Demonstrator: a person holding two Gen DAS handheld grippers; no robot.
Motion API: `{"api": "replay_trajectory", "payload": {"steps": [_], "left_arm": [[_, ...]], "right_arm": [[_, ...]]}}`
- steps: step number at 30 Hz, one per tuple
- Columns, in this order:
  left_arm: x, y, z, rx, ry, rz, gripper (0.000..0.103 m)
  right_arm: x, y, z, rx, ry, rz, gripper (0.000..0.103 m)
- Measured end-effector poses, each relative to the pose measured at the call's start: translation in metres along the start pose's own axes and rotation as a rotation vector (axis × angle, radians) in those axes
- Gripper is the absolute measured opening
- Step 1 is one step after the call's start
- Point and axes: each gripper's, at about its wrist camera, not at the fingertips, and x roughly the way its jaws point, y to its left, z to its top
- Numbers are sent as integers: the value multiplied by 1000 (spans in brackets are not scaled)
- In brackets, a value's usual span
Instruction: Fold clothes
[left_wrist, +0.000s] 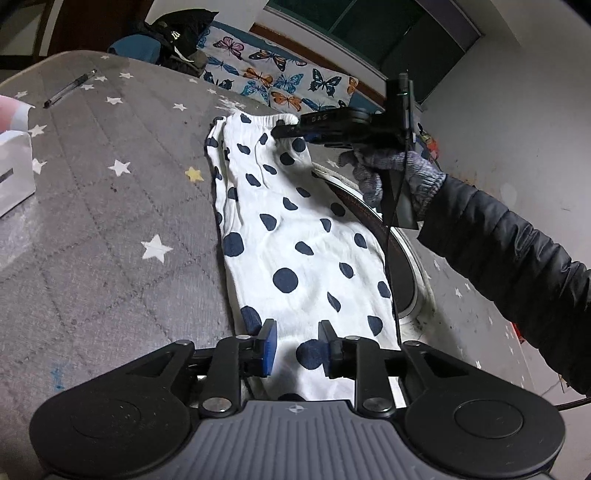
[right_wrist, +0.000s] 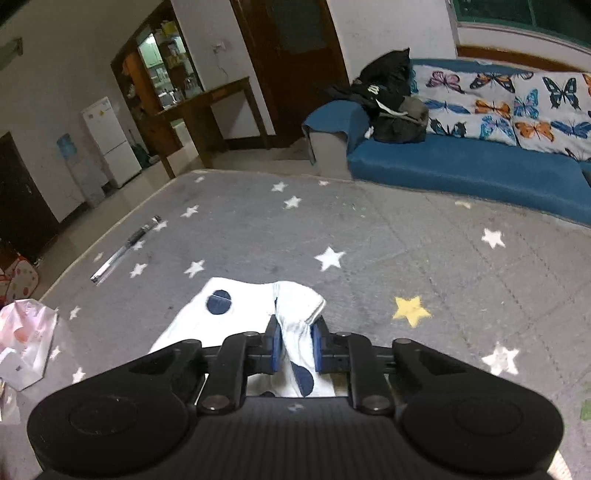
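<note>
The white navy-dotted garment (left_wrist: 291, 236) lies stretched along the star-printed grey mat (left_wrist: 110, 221) near its sofa-side edge, the right gripper (right_wrist: 295, 341) clamped on its elastic end and the left gripper (left_wrist: 297, 341) apparently parted over the other end.

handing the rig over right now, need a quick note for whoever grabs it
Right gripper: shut on the waistband corner of the polka-dot garment, which lies lengthwise on the grey star-print cover.
Left gripper: jaws open, around the garment's near end, not yet gripping.
Also on the cover: a pen, well left of the garment.
Done: garment laid out, far end grasped.
Left: close the left jaws on the near end, then fold; no clear fold shows yet.
</note>
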Motion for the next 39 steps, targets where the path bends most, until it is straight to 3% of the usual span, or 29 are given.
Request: {"api": "replay_trajectory", "payload": {"steps": [4,11,19,32,39], "left_arm": [[-5,-4,-6,0,0,9,27],[-17,-14,-18,2,-5,22,36],[-37,-33,-44,12,-19,33,45],[-53,-35,-82,-29,-17,73,48],[-65,-30,-90,-41,-42,99,48]], "right_arm": [[-21,7,0,-8,-36,29,13],[-75,28,-3,-40,-100,95,12],[-146,59,-29,-104,-135,162,12],[-248,119,-122,-235,-111,330,12],[-280,146,-192,-403,-63,390,13]]}}
